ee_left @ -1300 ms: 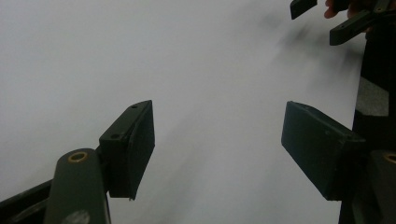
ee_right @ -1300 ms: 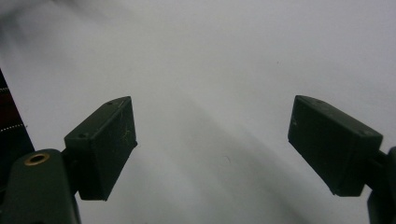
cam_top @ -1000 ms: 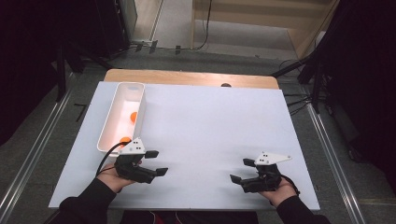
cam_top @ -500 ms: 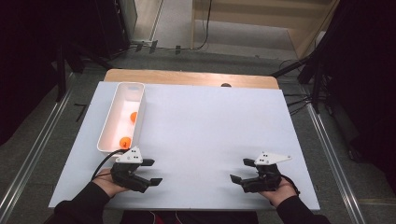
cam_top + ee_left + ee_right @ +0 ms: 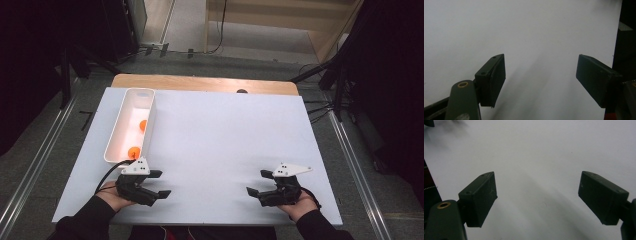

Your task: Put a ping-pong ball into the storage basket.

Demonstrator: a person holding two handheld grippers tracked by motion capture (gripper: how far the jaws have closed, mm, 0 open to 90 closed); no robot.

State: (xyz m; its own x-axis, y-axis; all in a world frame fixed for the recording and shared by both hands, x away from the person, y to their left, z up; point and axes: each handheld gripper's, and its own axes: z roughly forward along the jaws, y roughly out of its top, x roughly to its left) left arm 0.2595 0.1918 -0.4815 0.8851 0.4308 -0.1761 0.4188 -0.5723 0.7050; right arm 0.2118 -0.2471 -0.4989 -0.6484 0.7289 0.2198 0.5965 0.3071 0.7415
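Note:
A long white tray [image 5: 116,135] lies at the left of the white tabletop [image 5: 225,130], with two orange balls [image 5: 133,151] inside it. Just in front of the tray's near end, my left gripper [image 5: 162,183] is held low over the table and points right. Its jaws stand apart with bare white surface between them, as the left gripper view [image 5: 540,80] shows. At the near right my right gripper [image 5: 255,182] points left, open as well, with nothing between its pads [image 5: 537,200].
A wooden strip [image 5: 200,82] runs along the table's far edge, with a small dark knob [image 5: 242,91] on it. Metal rails and cables line the floor on both sides. The table's near edge lies just under both hands.
My left gripper has drifted slightly toward the near edge of the table. The right gripper has stayed where it was.

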